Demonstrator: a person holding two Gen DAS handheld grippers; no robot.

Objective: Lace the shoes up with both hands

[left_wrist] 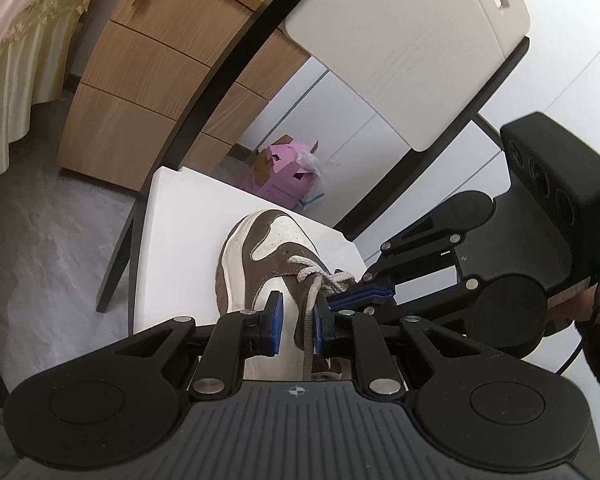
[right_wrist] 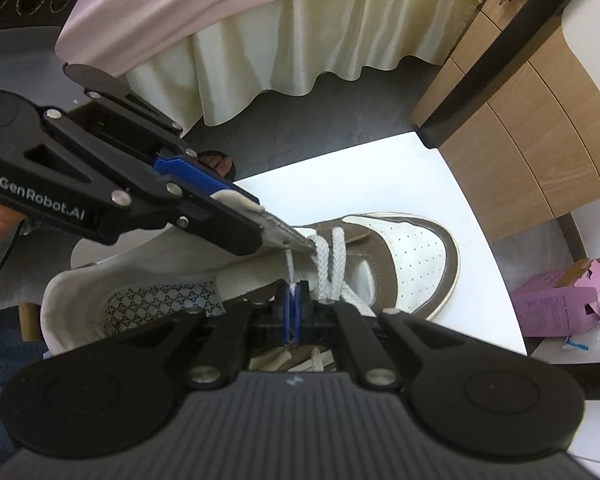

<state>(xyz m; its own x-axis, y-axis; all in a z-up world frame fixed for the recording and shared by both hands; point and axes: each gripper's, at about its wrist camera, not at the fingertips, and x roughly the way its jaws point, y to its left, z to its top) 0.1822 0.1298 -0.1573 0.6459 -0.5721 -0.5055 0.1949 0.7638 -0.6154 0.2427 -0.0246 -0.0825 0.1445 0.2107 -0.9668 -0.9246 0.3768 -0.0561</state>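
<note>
Shoe [right_wrist: 400, 252] on white seat [right_wrist: 440, 184], right tool [right_wrist: 293, 300] pinching lace [right_wrist: 332, 264], left tool [left_wrist: 296, 318] parted, perhaps touching lace.

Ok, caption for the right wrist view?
Right claw shut on lace over brown-and-white sneaker; left claw reaches in.

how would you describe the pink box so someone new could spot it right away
Start at the white table holding the brown and white shoe, then look past its far edge to the floor. The pink box sits there below the white chair back, torn open with white plastic spilling out; nothing else on the floor is pink.
</note>
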